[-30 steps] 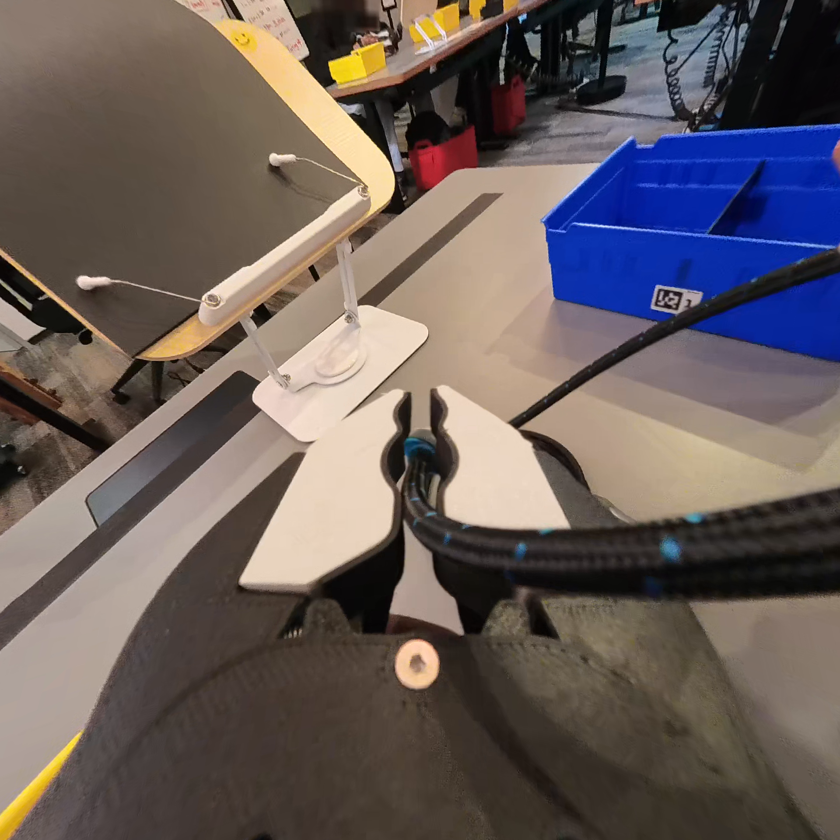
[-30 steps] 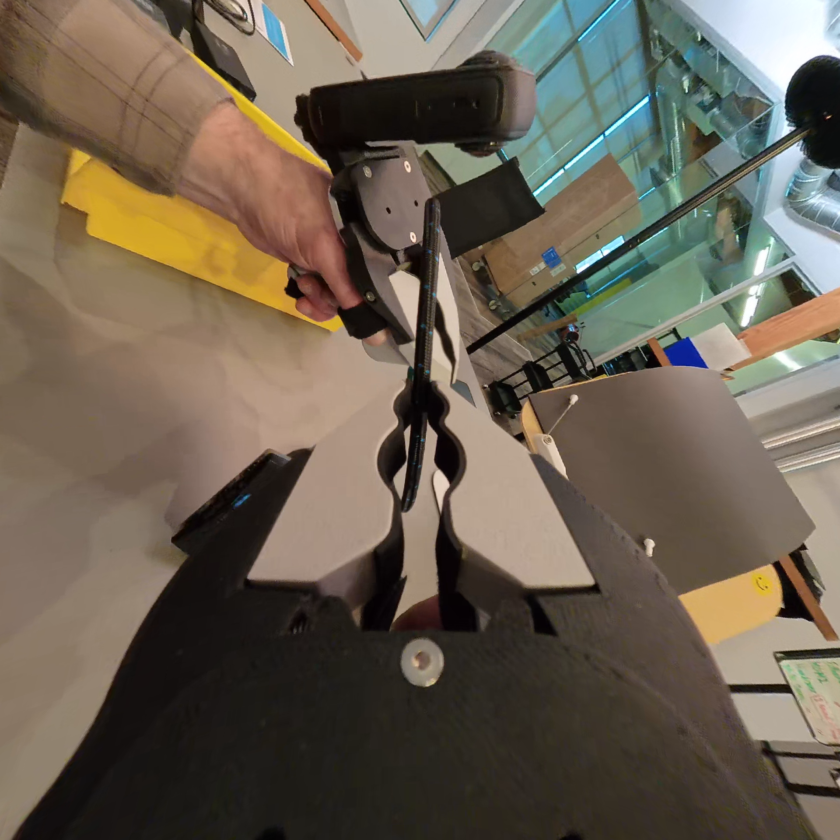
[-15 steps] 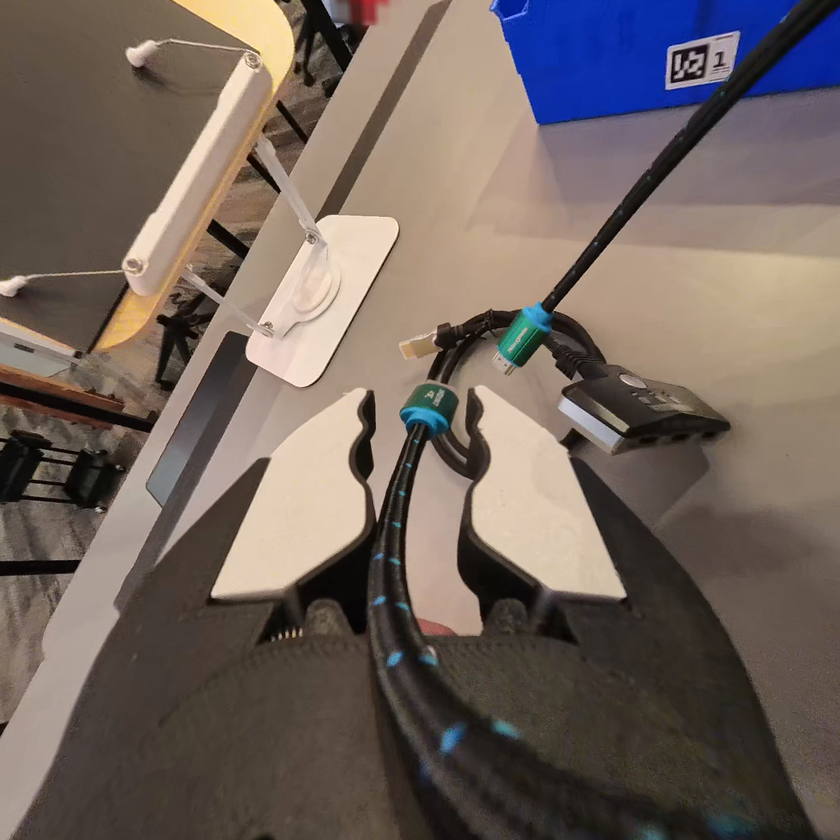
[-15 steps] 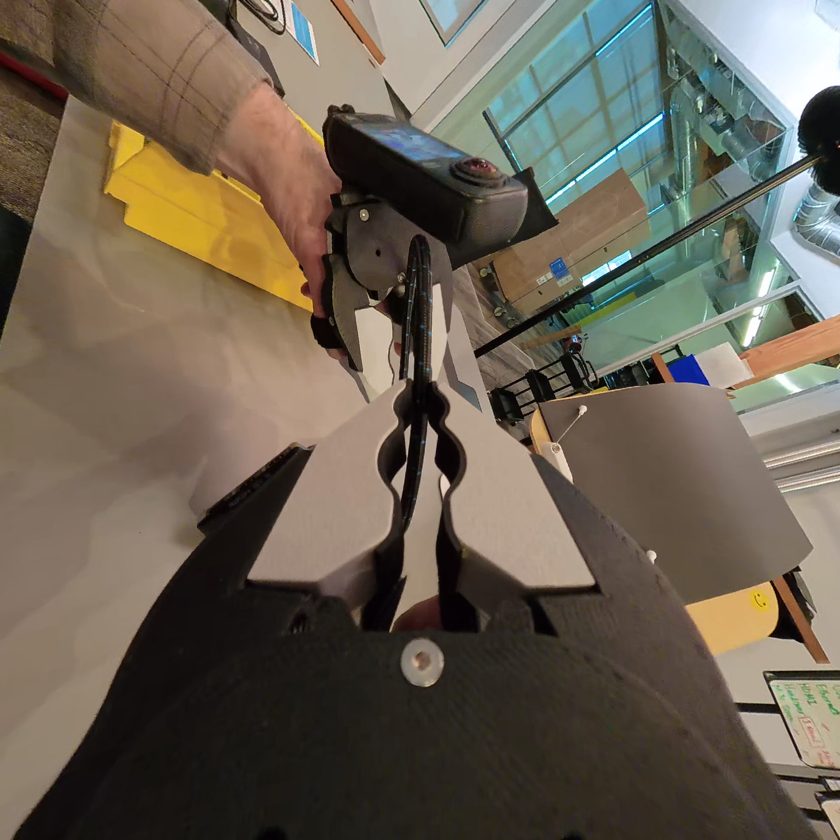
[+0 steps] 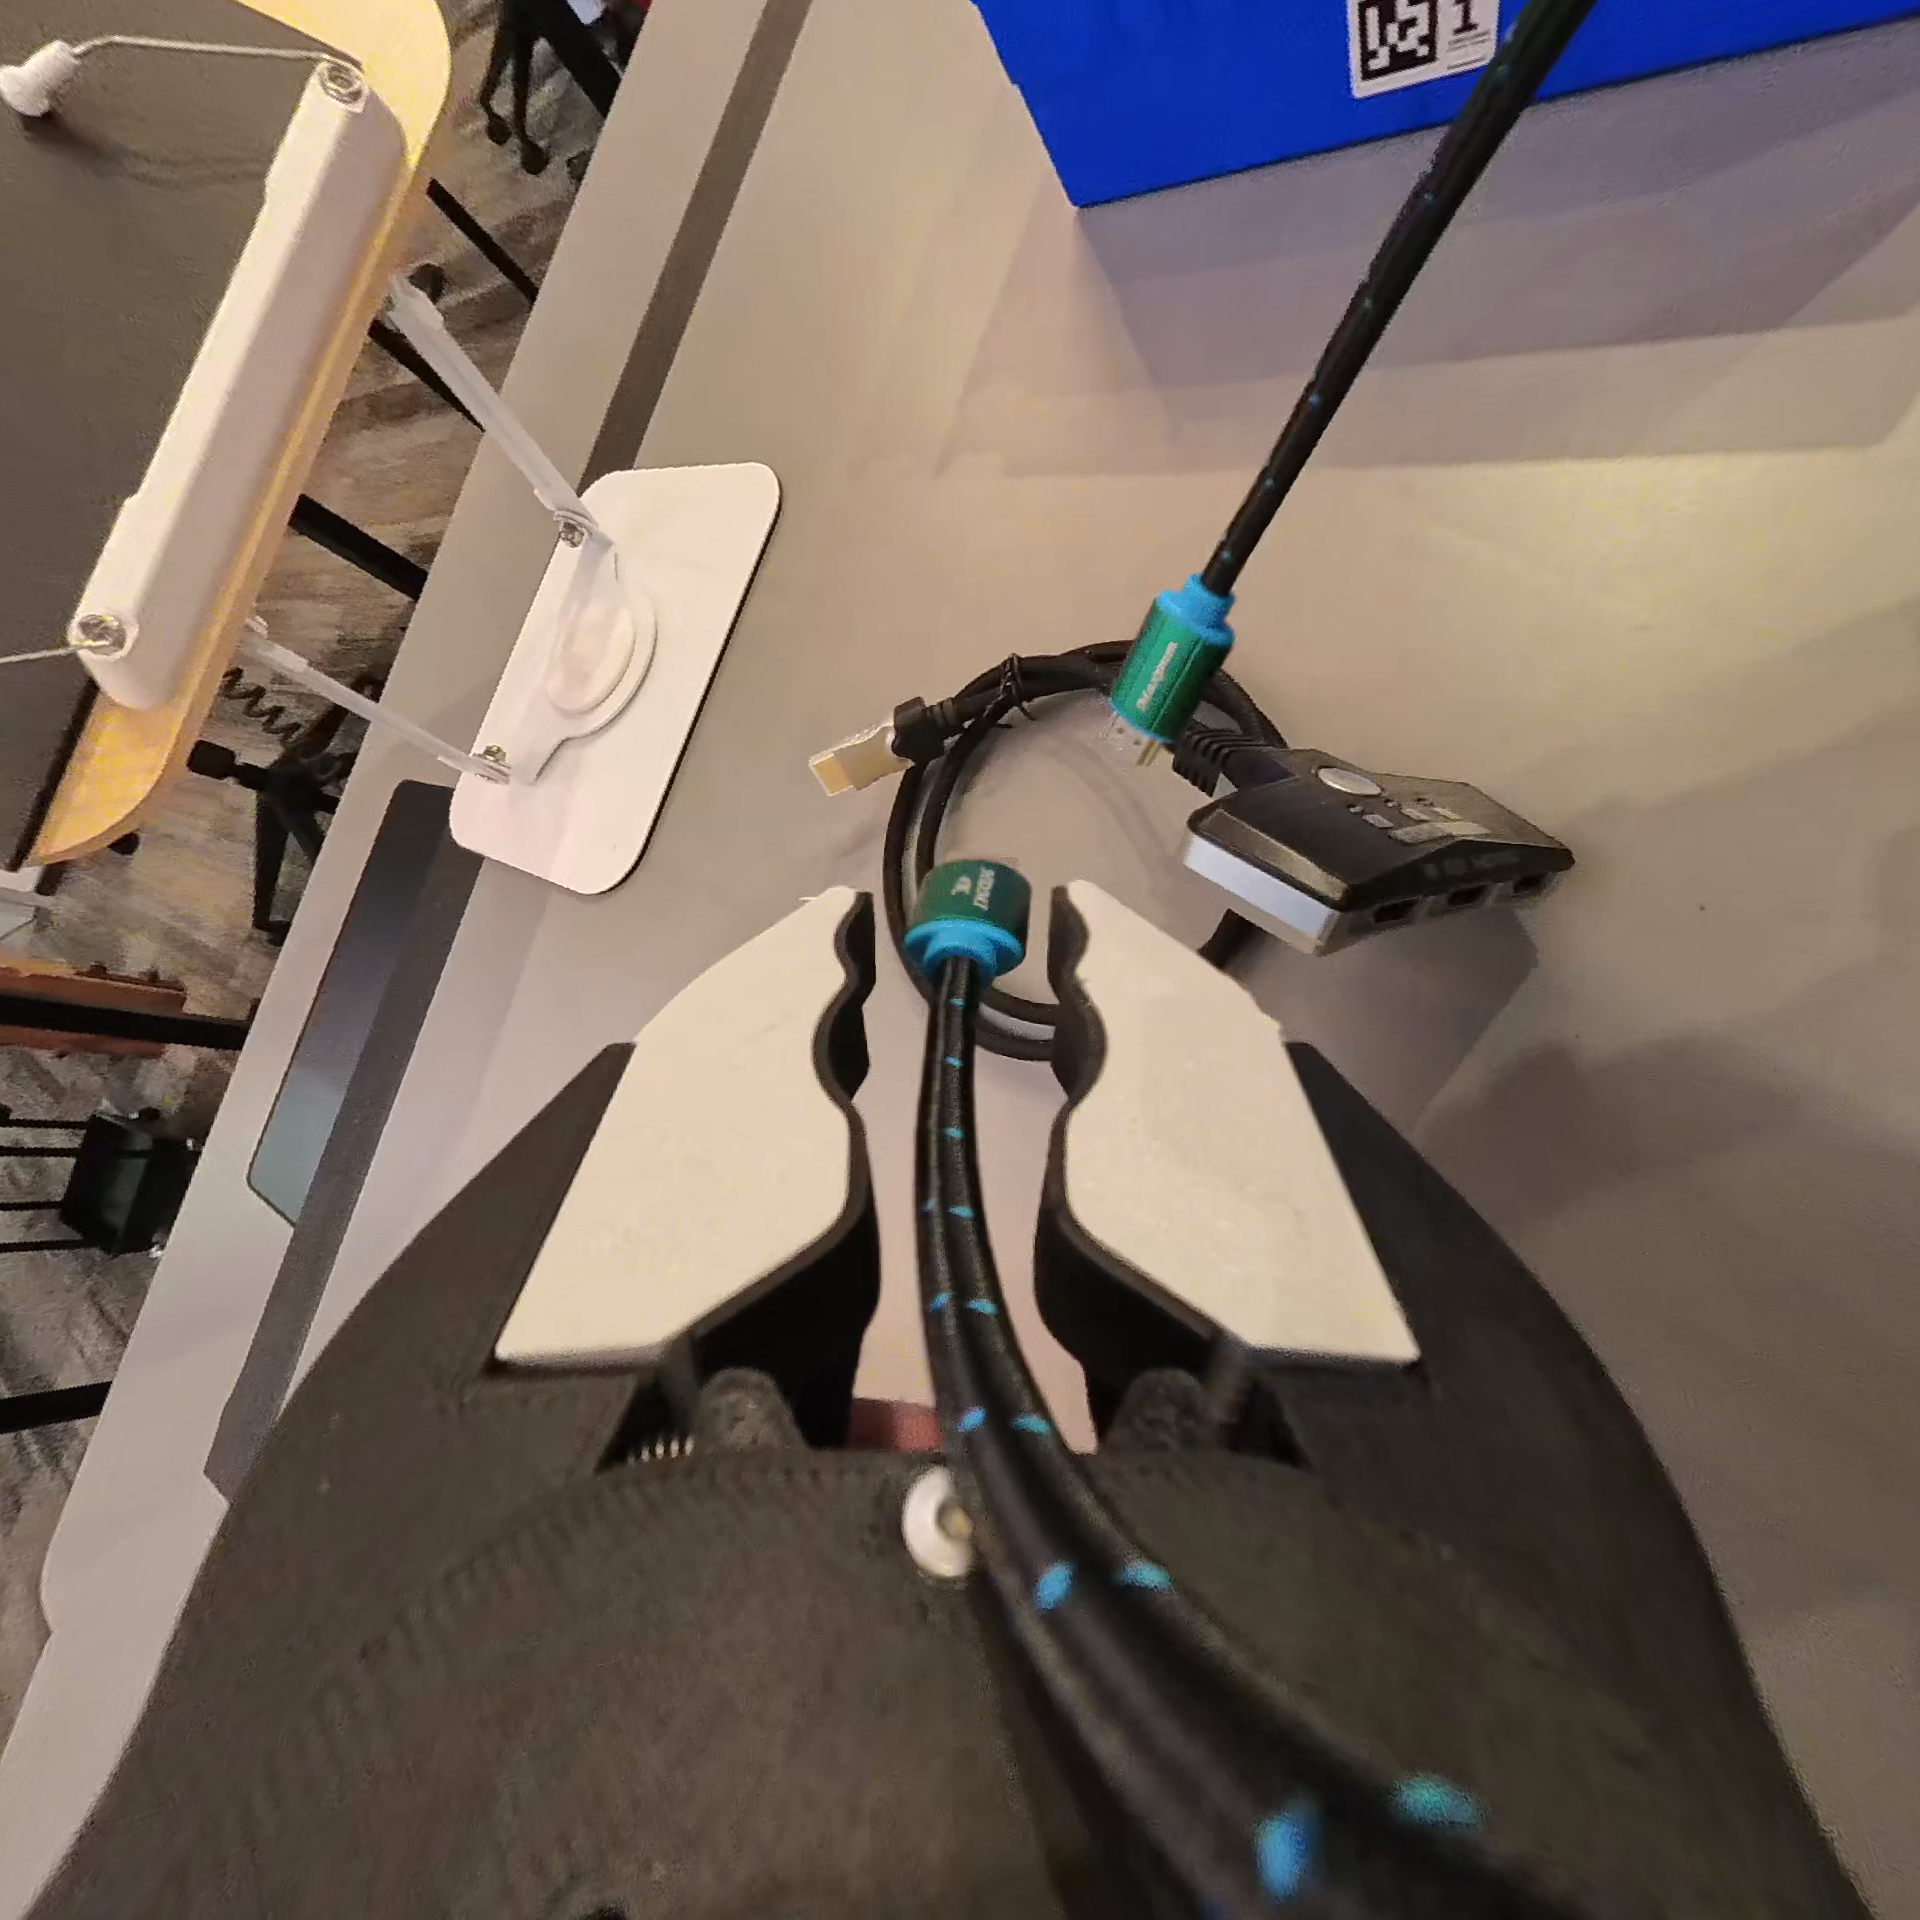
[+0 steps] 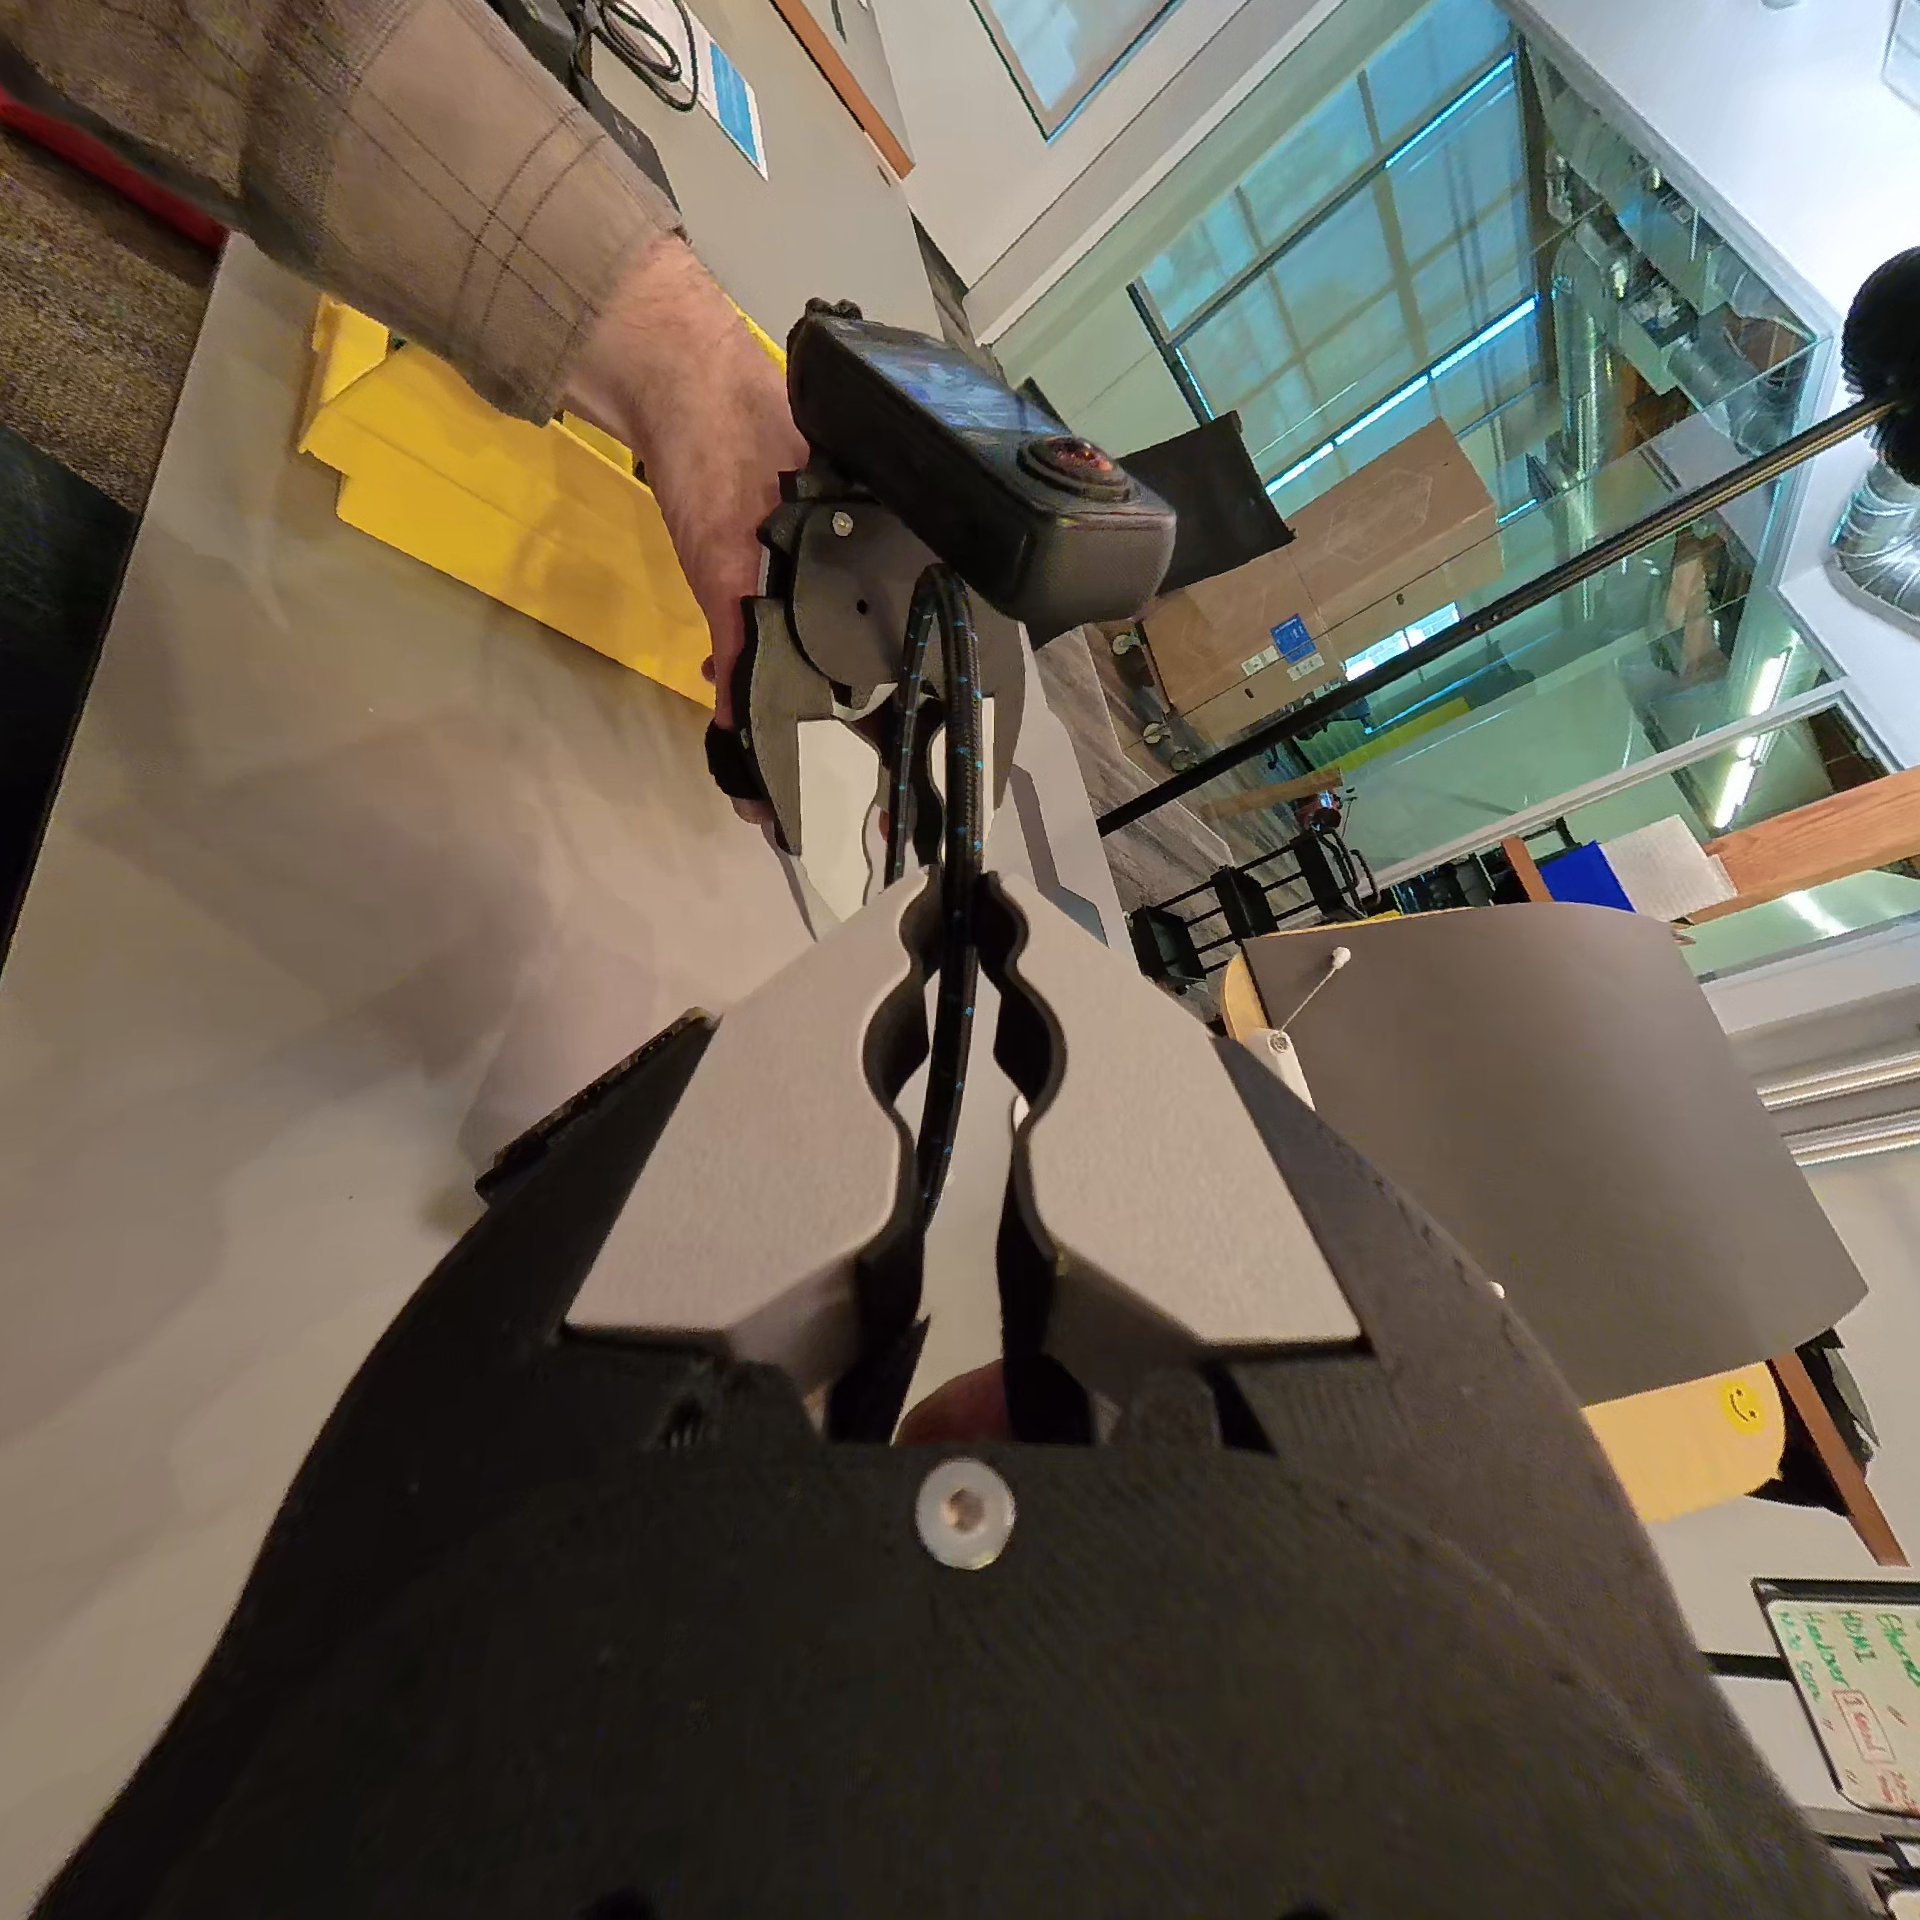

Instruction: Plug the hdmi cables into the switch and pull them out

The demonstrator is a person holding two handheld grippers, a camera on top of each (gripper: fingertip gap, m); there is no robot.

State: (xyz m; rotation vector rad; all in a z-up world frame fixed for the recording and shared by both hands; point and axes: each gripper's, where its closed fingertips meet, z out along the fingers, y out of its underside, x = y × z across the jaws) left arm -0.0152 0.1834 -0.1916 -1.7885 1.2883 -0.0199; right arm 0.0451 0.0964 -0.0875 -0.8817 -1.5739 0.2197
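Observation:
In the left wrist view my left gripper [image 5: 956, 900] is open. A black braided HDMI cable [image 5: 951, 1195] runs loose between its fingers, and the cable's green plug [image 5: 968, 902] sits at the fingertips above the table. A second green plug [image 5: 1172, 665] hangs from a cable that rises to the upper right. It dangles just above the black HDMI switch [image 5: 1382, 842], which has its own short lead and gold plug [image 5: 852, 767]. In the right wrist view my right gripper [image 6: 961, 896] is shut on the braided cable [image 6: 948, 1039]. The left gripper [image 6: 894, 769] shows beyond it, held by a hand.
A blue bin [image 5: 1195, 94] stands behind the switch. A white stand base [image 5: 623, 686] holding a black board [image 5: 104, 260] sits at the table's left edge. A yellow bin [image 6: 499, 520] lies on the table beyond the left gripper. Spacing between my two grippers at the tips: around 15 cm.
My left gripper has opened off the cable and tilted down toward the table, bringing the switch and both plugs into view. My right gripper stays shut on its cable.

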